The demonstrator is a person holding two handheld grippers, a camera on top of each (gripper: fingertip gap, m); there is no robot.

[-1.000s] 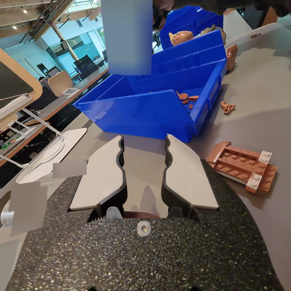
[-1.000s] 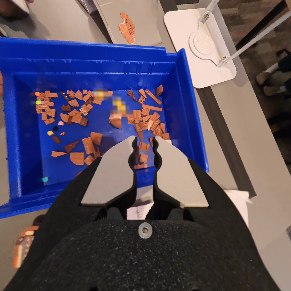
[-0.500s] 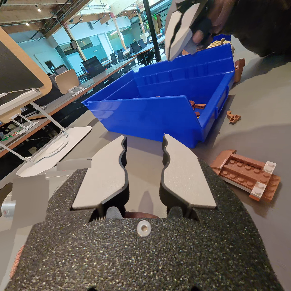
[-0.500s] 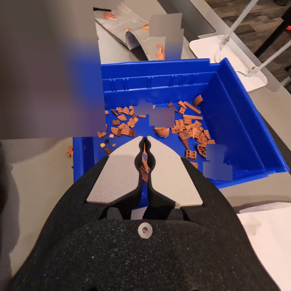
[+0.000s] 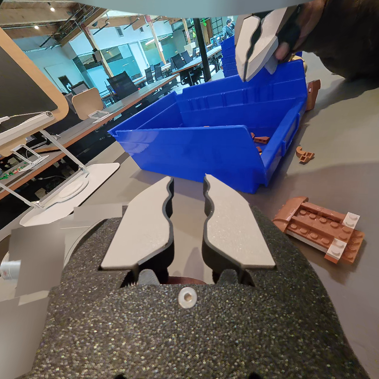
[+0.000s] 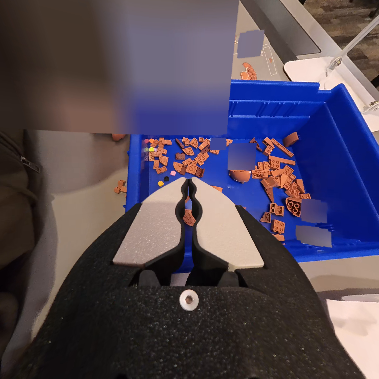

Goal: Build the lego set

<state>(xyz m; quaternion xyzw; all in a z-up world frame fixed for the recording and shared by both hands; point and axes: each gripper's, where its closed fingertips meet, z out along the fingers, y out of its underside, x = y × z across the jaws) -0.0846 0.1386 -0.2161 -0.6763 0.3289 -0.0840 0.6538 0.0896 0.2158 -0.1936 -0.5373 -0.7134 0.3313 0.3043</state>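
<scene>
My left gripper (image 5: 188, 178) is open and empty, low over the grey table in front of the blue bin (image 5: 205, 151). A partly built brown lego assembly (image 5: 320, 227) with two white plates lies on the table to its right. My right gripper (image 6: 188, 179) is shut with nothing seen between its tips, and hovers over the bin's (image 6: 348, 133) near left part. Many loose brown lego pieces (image 6: 276, 174) lie on the bin floor. The right gripper also shows in the left wrist view (image 5: 246, 75), above the bin's far wall.
A small brown arch piece (image 5: 304, 154) lies right of the bin; it also shows in the right wrist view (image 6: 120, 186). A white lamp base (image 5: 67, 190) stands left. An open instruction booklet (image 6: 249, 71) lies beyond the bin. White paper (image 6: 359, 328) lies near right. Tip to tip, the grippers are about 20 cm apart. Between my right fingertips and the small brown arch piece (image 5: 304, 154) there is roughly 15 cm.
My right gripper has closed from open and shifted from over the bin's right part toward its left side. My left gripper stayed open and drew back slightly.
</scene>
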